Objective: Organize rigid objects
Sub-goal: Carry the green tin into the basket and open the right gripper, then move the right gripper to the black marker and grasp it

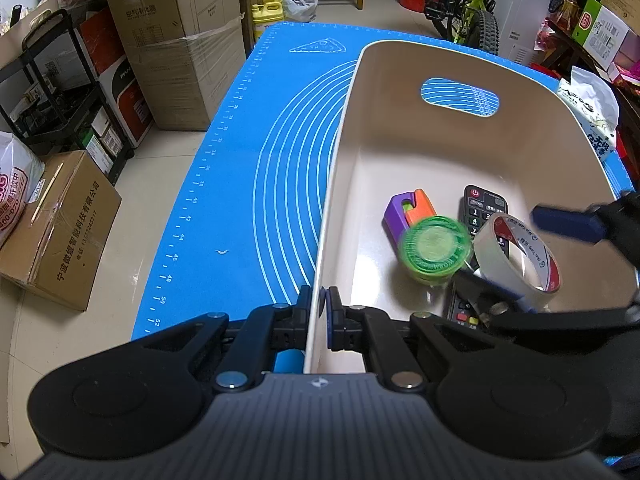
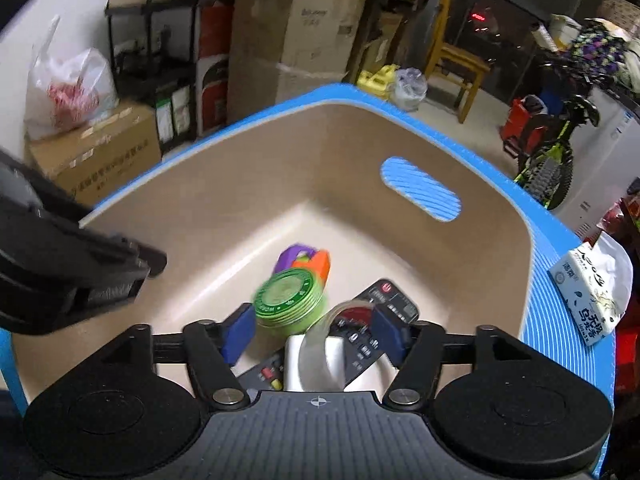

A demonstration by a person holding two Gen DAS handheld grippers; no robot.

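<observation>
Left wrist view: beige bin (image 1: 400, 128) with a handle slot stands on a blue mat (image 1: 240, 184) covering the counter. The left tool (image 1: 318, 304) is clenched on the bin's near-left wall, one finger outside, one inside. In the bin: a purple-and-orange toy (image 1: 406, 210) on the floor; a green round tin (image 1: 432, 250), motion-blurred, just in front of it; a black remote (image 1: 482, 210) lying flat; a tape roll (image 1: 520, 256) on edge across the remote. The right tool (image 1: 520, 256) reaches in from the right, fingers spread wide either side of the tape roll. Right wrist view: the right tool (image 2: 316, 330) stands released, blue pads apart, over the bin (image 2: 224, 184). Between the pads sit the tape roll (image 2: 320, 350) and the remote (image 2: 390, 300); the green tin (image 2: 290, 300) lies just beyond the left pad, blurred, touching the toy (image 2: 306, 260) behind. A tissue pack (image 2: 592, 292) rests on the mat outside the bin, right side.
</observation>
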